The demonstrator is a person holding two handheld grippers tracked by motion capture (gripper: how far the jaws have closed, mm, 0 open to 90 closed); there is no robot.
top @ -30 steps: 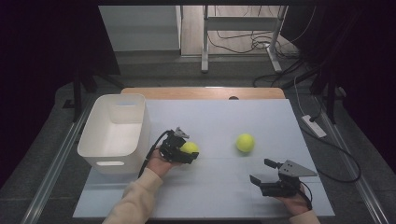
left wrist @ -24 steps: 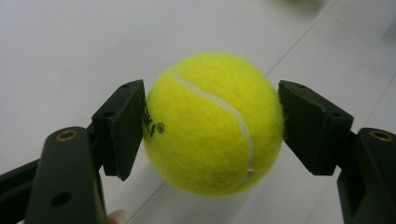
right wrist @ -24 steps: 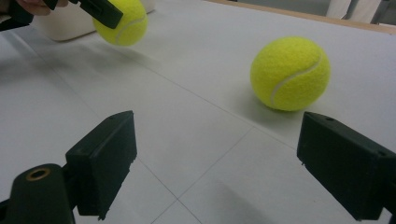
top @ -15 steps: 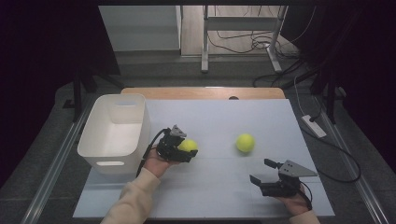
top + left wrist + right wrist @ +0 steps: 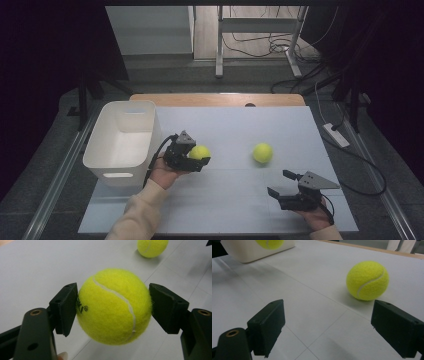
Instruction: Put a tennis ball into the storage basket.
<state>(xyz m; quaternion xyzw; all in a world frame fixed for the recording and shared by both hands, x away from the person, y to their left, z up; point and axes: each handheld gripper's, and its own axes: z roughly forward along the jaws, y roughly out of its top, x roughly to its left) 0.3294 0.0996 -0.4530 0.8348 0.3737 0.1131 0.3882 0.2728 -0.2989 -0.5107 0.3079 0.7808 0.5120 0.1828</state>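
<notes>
Pale table mat carries a white bin at nine o'clock. Beside it, the left gripper clamps a tennis ball, probably destined for the bin. At five o'clock the right gripper waits wide open and empty, facing the second ball.

Bin at left edge of table, toward far left corner. Left gripper just right of bin, near its near right corner; held ball between jaws, pads touching both sides, clear of table surface. Second ball on table, right of centre, well apart from held ball. Right gripper near right near corner, nearer than second ball, apart from it.
</notes>
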